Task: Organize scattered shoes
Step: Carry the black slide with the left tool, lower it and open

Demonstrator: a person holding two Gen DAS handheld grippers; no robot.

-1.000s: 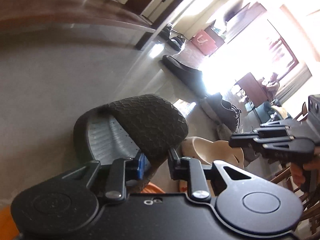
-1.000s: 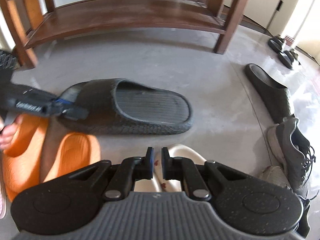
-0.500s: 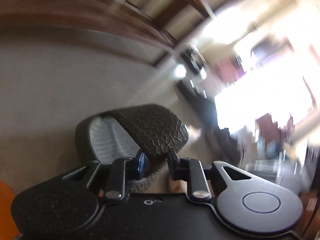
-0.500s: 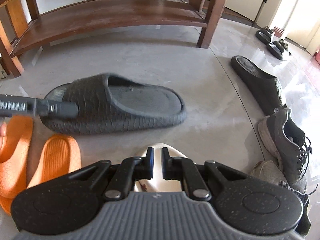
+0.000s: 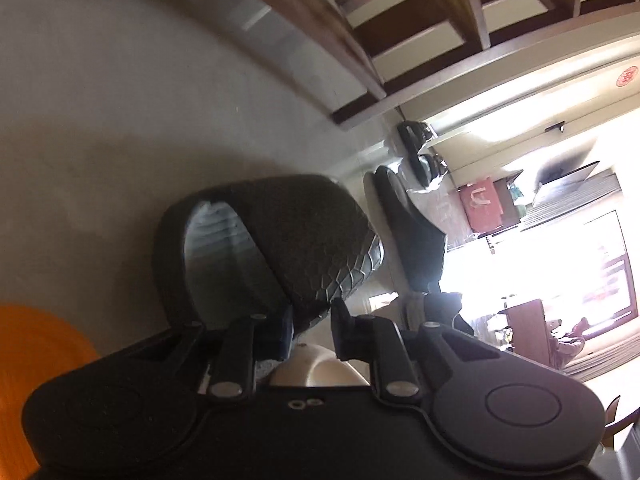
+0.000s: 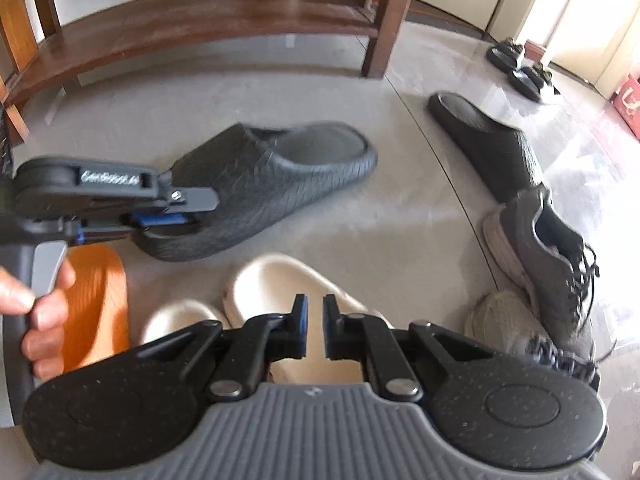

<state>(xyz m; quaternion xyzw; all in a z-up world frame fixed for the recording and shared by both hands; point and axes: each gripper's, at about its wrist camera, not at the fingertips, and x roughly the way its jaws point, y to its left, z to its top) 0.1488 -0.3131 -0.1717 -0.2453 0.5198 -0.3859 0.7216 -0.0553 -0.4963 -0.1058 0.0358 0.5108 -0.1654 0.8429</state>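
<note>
Nearby, orange slipper point(image 6: 96, 300), cream slippers point(image 6: 276, 292); grey sneaker point(image 6: 548, 256) beside matching black slipper point(image 6: 488, 144)

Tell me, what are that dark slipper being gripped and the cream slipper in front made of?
The dark slipper looks like moulded rubber or foam: one matte piece with a scaly pressed pattern. The left gripper is closing on its toe band. The cream slipper seems smooth moulded foam, thick-walled and seamless, though that is a guess.
</note>
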